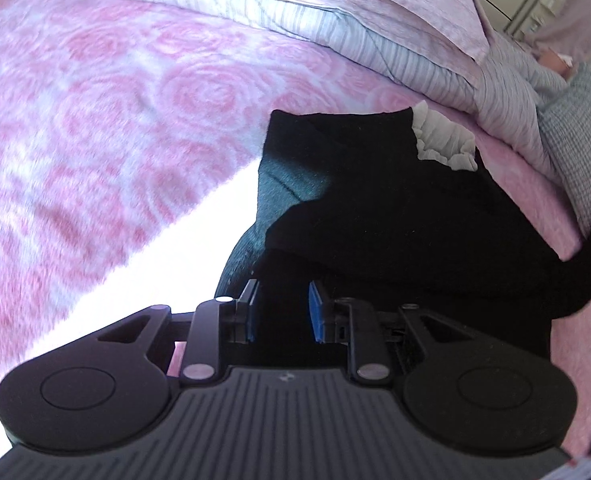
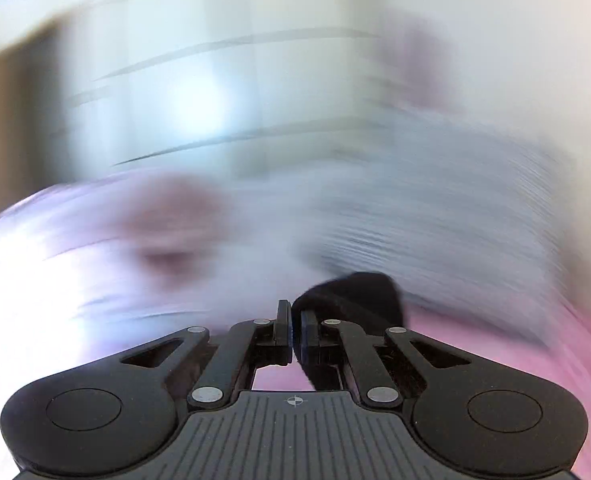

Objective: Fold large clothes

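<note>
A large black garment (image 1: 375,208) lies bunched on the pink rose-patterned bedspread (image 1: 115,120), with a bit of white ruffled fabric (image 1: 443,140) at its far edge. My left gripper (image 1: 283,292) points down at its near part, and its blue pads (image 1: 315,312) are narrowly closed with black cloth between them. In the right wrist view, which is heavily blurred, my right gripper (image 2: 295,312) is shut. A fold of the black garment (image 2: 355,292) sticks out past its fingertips, pinched between them.
Folded striped and pink bedding (image 1: 295,20) is stacked along the far side of the bed. A grey checked cloth (image 1: 575,120) lies at the right. A bright sunlit patch (image 1: 167,248) crosses the bedspread. Beyond the right gripper are the pink bed (image 2: 475,344) and a pale wall.
</note>
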